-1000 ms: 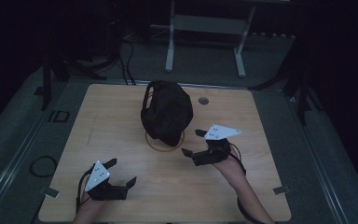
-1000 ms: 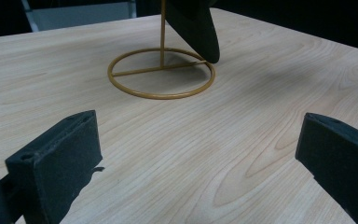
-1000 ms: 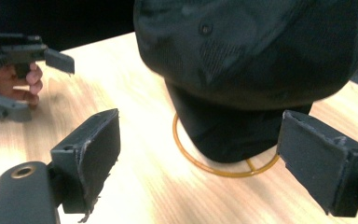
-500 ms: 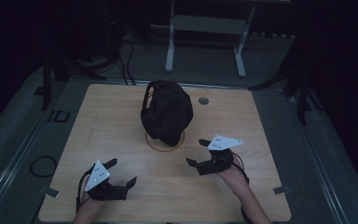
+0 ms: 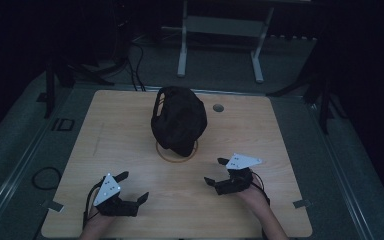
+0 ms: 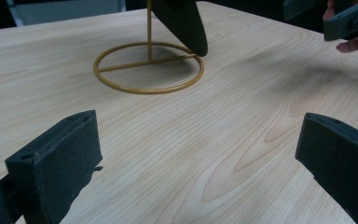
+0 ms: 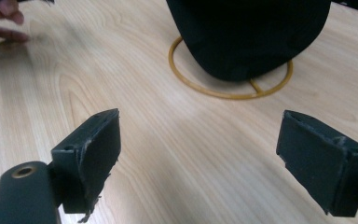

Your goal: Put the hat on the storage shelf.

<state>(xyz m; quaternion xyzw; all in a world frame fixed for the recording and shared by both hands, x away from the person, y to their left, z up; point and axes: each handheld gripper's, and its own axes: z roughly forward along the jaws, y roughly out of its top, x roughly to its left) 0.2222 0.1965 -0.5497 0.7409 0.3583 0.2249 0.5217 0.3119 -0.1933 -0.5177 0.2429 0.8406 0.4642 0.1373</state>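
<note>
On table (image 5: 130,150), at 12 o'clock: black cap (image 5: 179,120) hung on gold stand (image 6: 148,67). Both grippers, left (image 5: 132,187) and right (image 5: 216,171), spread wide, grasping nothing. Likely next: reach for cap.

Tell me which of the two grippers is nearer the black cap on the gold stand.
The right gripper. It sits just off the gold stand under the black cap, while the left gripper lies farther back, near the table's front edge.

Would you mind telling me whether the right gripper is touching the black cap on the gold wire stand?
Apart: in the high view, bare wooden table separates the right gripper from the black cap.
</note>
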